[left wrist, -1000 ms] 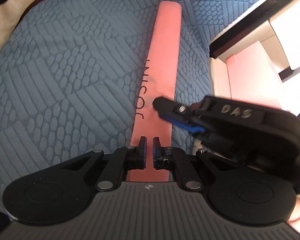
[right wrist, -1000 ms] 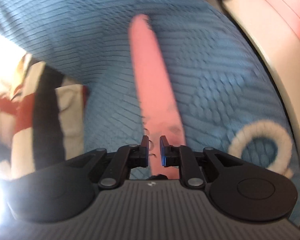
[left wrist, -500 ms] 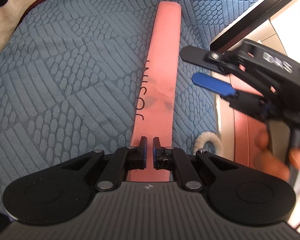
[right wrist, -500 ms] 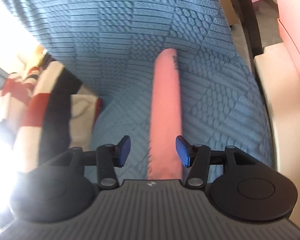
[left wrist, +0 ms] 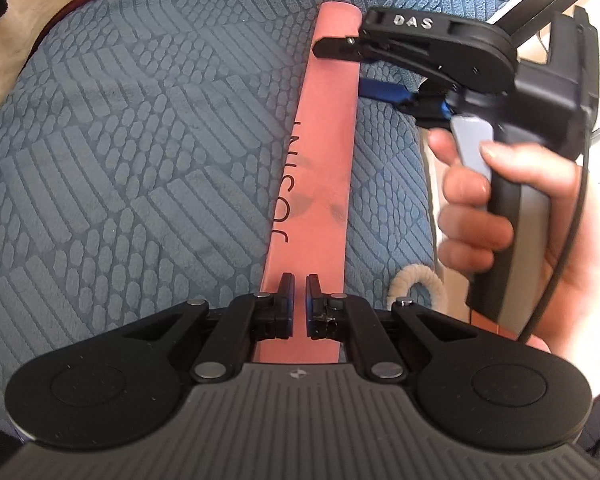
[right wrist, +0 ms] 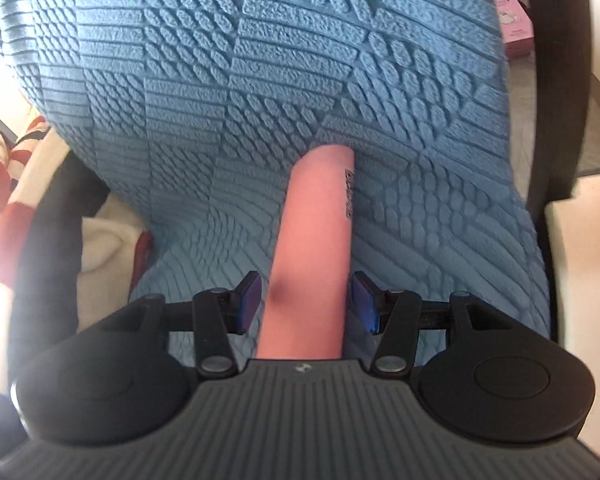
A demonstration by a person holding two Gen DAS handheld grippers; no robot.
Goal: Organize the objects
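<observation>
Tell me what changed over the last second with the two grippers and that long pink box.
The right gripper moved from the near end of the pink box up to its far end. Its jaws have just been opening and now straddle the box without pressing it. The left gripper stayed shut over the near end, and the box lies as before on the blue textured cover.

1. Both views are daylit and bright, and the blue textured fabric is evenly lit and sharp at centre.
2. The left wrist view has blown-out white at its right edge; the hand is slightly motion-blurred.
3. The right wrist view has glare at its lower left; the striped cloth is smeared.
4. Fisheye bending is strong at the borders.
</observation>
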